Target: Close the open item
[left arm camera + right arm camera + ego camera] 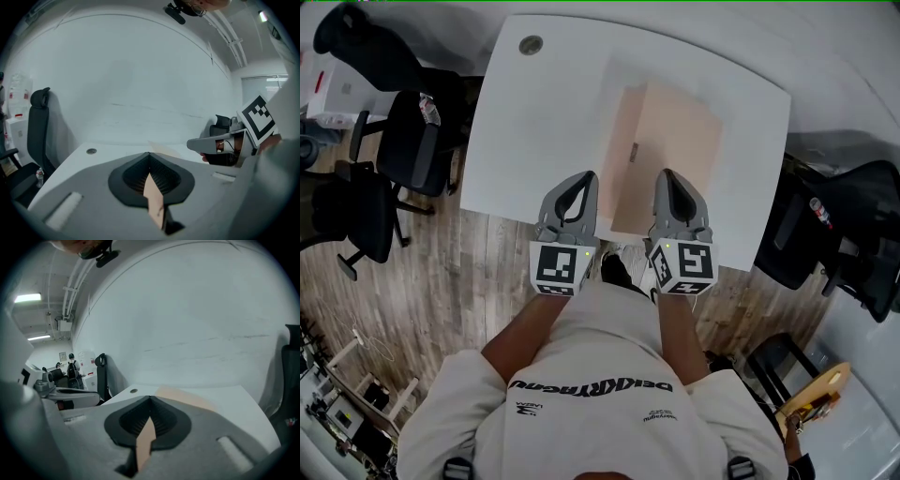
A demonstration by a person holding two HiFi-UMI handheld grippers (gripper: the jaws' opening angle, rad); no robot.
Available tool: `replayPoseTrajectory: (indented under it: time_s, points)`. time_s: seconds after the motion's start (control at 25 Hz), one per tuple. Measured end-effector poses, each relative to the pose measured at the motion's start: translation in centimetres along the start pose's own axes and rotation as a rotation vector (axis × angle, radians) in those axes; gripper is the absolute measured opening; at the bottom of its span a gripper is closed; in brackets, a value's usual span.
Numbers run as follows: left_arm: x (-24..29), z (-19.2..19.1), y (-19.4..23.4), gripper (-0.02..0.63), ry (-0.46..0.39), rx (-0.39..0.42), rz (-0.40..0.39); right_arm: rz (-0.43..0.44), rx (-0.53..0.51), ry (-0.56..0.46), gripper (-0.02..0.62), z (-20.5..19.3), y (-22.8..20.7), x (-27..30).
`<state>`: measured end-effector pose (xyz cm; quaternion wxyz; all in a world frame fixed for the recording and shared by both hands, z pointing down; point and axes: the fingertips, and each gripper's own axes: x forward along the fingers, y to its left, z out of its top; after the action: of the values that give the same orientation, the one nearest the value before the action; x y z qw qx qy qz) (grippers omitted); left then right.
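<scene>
A pale beige flat case (666, 155) lies on the white table (534, 141), right of the middle, with a lighter panel along its left side and a small clasp (633, 150). My left gripper (584, 178) hovers at the case's near left edge, my right gripper (666, 176) over its near right part. Both are shut with nothing between the jaws. In the left gripper view the jaw tips (150, 155) meet and the beige case (154, 199) shows through the gap below them. The right gripper view shows the same: tips (150, 399) together, case (187, 397) ahead.
A round cable hole (531, 44) sits at the table's far left corner. Black office chairs stand left (412, 150) and right (862, 234) of the table on a wooden floor. A white wall lies beyond the table. People stand far off (71, 366).
</scene>
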<state>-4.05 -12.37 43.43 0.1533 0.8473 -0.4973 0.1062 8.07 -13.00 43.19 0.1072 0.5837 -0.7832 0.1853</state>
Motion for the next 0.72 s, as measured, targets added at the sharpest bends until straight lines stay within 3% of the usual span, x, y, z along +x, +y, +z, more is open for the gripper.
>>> replayPoseTrajectory:
  time_s: [0.72]
  points:
    - [3.4, -5.3, 1.2, -0.003, 0.164, -0.099, -0.033, 0.000, -0.015, 0.138, -0.003, -3.2, -1.2, 2.9]
